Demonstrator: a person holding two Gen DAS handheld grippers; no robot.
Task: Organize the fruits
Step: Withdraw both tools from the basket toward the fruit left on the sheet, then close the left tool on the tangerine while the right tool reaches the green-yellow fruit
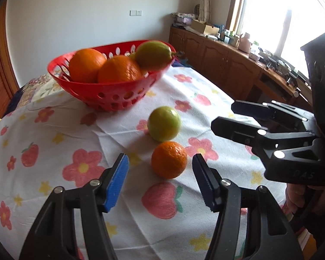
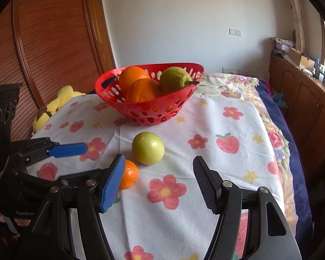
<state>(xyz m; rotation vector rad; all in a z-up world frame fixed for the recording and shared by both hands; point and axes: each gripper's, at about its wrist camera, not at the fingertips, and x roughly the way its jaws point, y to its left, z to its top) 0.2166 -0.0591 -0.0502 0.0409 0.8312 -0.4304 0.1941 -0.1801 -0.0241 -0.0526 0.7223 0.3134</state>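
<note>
A red basket (image 1: pixel 110 91) (image 2: pixel 162 106) holds two oranges (image 1: pixel 119 69) (image 2: pixel 143 91) and a green pear (image 1: pixel 153 54) (image 2: pixel 175 80). On the flowered cloth in front of it lie a green apple (image 1: pixel 164 123) (image 2: pixel 148 148) and a small orange (image 1: pixel 169 160) (image 2: pixel 129 174). My left gripper (image 1: pixel 160 174) (image 2: pixel 75 162) is open, with the small orange just ahead between its blue-padded fingers. My right gripper (image 2: pixel 157 177) (image 1: pixel 225 117) is open and empty, just right of the apple and orange.
The cloth (image 2: pixel 205 162) covers a bed with a floral blanket (image 2: pixel 277 140). A yellow plush toy (image 2: pixel 54 106) lies at the left edge. Wooden cabinets (image 1: pixel 227 65) with clutter run along the right wall under a window. A wooden door (image 2: pixel 49 43) stands at left.
</note>
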